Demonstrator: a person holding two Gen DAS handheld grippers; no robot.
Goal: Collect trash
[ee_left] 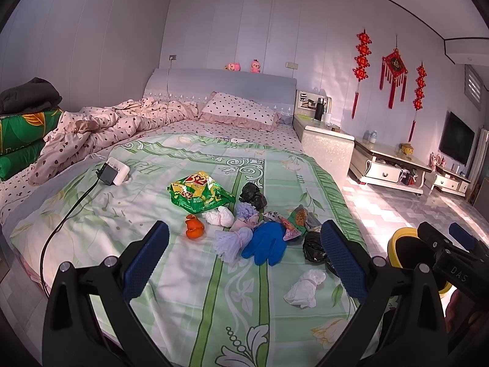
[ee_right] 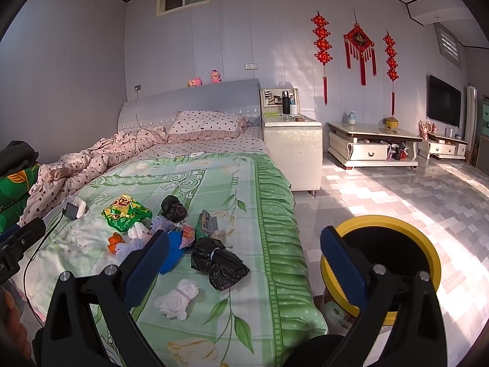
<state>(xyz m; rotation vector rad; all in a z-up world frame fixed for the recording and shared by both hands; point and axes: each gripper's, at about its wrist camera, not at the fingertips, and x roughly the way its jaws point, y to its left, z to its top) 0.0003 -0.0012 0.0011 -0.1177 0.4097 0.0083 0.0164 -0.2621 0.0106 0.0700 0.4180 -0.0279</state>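
Trash lies on the green bedspread (ee_left: 189, 299): a green and yellow snack bag (ee_left: 200, 194), orange peel (ee_left: 194, 228), a blue glove (ee_left: 265, 243), black bags (ee_left: 252, 195), small wrappers (ee_left: 295, 218) and a crumpled white tissue (ee_left: 304, 287). The yellow-rimmed bin (ee_right: 385, 263) stands on the floor beside the bed. My left gripper (ee_left: 244, 244) is open and empty above the pile. My right gripper (ee_right: 244, 250) is open and empty, between the bed's edge and the bin. In the right wrist view the tissue (ee_right: 178, 298) and a black bag (ee_right: 217, 263) lie nearest.
A charger with a black cable (ee_left: 111, 172) lies on the bed at the left. A pink quilt (ee_left: 101, 125) and pillow (ee_left: 241, 110) are at the head. A nightstand (ee_right: 293, 150) and a low TV cabinet (ee_right: 373, 146) stand on the tiled floor.
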